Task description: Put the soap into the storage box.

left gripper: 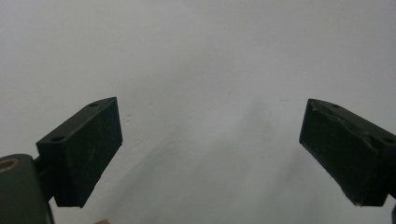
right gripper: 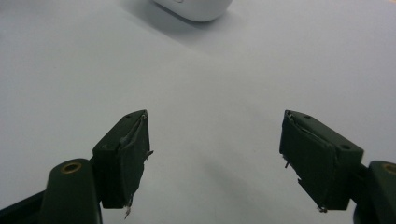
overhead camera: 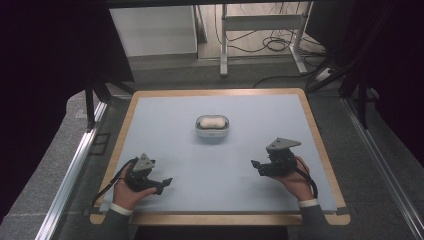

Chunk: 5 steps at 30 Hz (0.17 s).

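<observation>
Both grippers, left (left gripper: 210, 149) and right (right gripper: 215, 158), gape wide, empty; white dish (right gripper: 194, 8) (top cropped).

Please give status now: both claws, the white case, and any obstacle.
Left claw open, empty. Right claw open, empty. White case at mat centre, untouched. Nothing between it and either claw.

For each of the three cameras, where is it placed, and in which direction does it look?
High view: above the person's side, looking forward and down on the table; forearms, left tongs, right tongs.
Left gripper view: rides the left tongs, facing bare mat; two open jaws.
Right gripper view: rides the right tongs, facing the white container; two open jaws.
Shared: the white container appears in the high and right views.
</observation>
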{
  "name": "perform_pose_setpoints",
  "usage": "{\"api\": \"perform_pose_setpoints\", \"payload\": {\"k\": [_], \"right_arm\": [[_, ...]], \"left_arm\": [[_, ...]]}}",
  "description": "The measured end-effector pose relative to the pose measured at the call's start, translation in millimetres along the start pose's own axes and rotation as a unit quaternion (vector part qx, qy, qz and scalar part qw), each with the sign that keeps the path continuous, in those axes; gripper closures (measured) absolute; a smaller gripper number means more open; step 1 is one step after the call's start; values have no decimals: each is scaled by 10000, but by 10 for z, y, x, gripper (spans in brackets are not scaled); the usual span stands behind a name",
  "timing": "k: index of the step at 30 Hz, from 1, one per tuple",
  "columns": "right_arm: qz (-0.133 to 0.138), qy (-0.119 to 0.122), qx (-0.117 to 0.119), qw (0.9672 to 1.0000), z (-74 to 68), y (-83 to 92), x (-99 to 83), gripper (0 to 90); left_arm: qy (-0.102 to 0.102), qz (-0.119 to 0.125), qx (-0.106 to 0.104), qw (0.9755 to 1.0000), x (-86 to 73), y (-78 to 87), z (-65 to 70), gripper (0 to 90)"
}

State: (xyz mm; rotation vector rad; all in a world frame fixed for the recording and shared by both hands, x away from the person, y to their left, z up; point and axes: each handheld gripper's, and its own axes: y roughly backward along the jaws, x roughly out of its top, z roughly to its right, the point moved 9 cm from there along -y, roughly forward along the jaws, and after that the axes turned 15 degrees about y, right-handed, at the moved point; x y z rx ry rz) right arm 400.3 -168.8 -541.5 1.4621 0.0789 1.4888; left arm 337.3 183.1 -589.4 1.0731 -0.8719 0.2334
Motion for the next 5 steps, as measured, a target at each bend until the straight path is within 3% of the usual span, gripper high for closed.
{"api": "perform_pose_setpoints", "payload": {"k": [5], "right_arm": [[25, 60, -68, 10000, 0, -19, -11, 228]], "left_arm": [[32, 43, -3, 10000, 6, 10, 4, 63]]}}
